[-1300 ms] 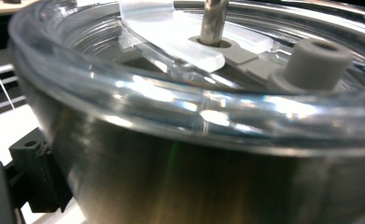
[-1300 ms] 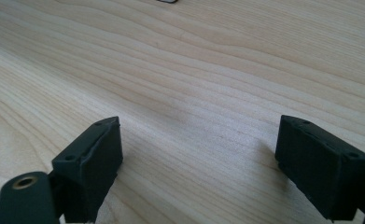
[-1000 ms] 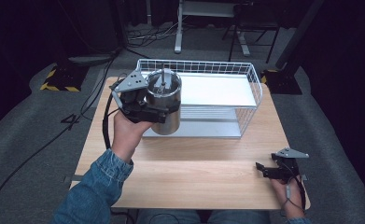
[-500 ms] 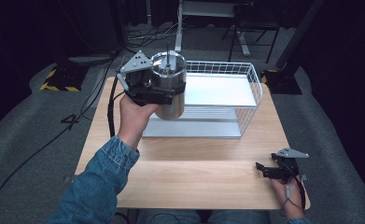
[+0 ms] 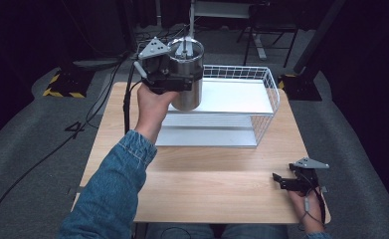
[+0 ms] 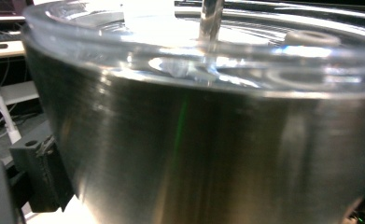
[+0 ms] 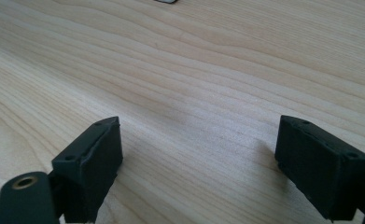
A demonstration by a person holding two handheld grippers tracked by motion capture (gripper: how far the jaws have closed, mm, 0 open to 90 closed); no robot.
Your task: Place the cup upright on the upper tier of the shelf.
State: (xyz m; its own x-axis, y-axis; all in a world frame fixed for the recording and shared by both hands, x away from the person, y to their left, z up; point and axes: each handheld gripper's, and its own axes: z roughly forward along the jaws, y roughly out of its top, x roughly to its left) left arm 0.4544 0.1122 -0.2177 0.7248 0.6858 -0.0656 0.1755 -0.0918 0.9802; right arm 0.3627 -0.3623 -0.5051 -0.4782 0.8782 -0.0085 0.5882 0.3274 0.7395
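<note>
Brushed-steel cylindrical tumbler [image 5: 187, 74] with clear lid, clamped in left hand-held gripper [image 5: 168, 74]; right hand-held gripper [image 7: 199, 163] agape, empty.

Light wooden desk [image 5: 202, 189] on grey carpet [image 5: 33, 164] in a dark room, with a white table frame [image 5: 222, 15] behind, yellow-black floor plate [image 5: 62, 84] at left, cables [image 5: 38, 159] across the floor.

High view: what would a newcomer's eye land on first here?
The steel tumbler, held in the left gripper above the near left corner of the wire basket. Its shiny wall and clear lid loom large in the left gripper view. After that, the right gripper, resting empty and open on the wooden table at the near right.
</note>
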